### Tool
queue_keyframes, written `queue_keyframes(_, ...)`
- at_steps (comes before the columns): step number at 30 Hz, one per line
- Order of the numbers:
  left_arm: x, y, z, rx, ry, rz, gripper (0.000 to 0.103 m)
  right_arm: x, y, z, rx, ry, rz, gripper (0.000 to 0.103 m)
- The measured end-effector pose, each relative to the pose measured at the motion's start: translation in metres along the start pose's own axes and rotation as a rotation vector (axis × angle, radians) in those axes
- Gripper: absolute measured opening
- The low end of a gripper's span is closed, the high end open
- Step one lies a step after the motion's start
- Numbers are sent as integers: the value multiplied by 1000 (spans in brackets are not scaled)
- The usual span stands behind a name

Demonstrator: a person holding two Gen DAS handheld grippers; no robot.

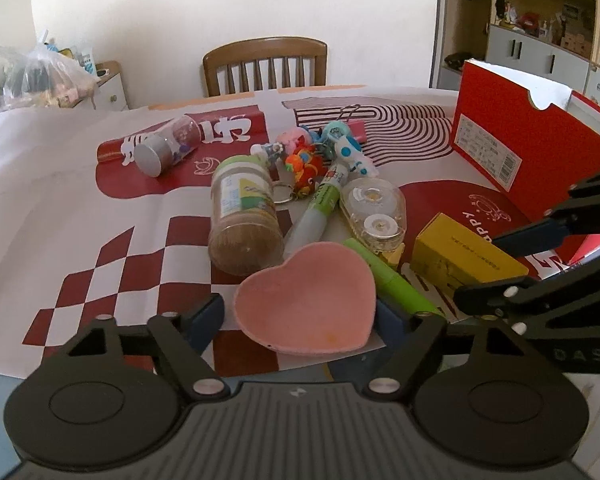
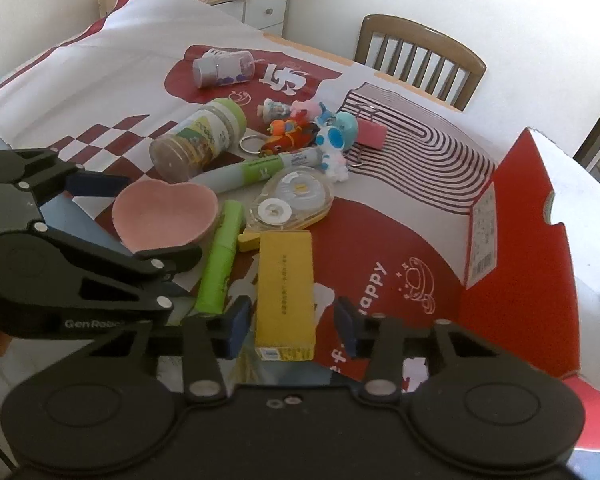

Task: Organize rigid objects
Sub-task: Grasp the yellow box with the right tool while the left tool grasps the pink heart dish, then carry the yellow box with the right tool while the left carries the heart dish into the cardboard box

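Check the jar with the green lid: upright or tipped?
Tipped. The jar lies on its side on the tablecloth, clear base toward the pink heart dish.

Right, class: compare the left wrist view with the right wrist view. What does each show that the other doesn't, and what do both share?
Only the left wrist view: the shelving unit behind the red box.

Only the right wrist view: the yellow box lying between the right gripper pads, with a gap showing on each side.

Both: the pink heart dish framed by the left gripper, the green marker, the tape dispenser, the brown jar and the wooden chair.
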State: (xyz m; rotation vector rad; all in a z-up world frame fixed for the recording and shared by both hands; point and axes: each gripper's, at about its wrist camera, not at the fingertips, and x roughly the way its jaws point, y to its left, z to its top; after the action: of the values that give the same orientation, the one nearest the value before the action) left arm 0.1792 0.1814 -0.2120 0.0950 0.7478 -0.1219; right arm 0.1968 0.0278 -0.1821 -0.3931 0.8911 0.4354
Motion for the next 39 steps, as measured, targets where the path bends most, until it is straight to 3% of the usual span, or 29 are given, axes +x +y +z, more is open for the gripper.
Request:
queue_keyframes(2, 0, -2, 0, 4, -1, -5, 73, 3, -2, 1, 20, 3, 6, 37)
queue_keyframes(7, 0, -2, 0, 5, -3, 2, 73, 2, -1, 2, 50, 0, 14, 28)
queue_keyframes(16, -12, 2, 10, -62, 21, -20, 72, -18, -10, 0, 172, -21, 2, 28)
queue_keyframes(27, -48, -4, 31, -127, -16, -62, 72, -67, -31, 0, 277, -87, 14, 28)
queue_keyframes(39, -92, -47, 78, -156, -62, -72, 72, -126, -83, 3, 304, -195, 25, 28)
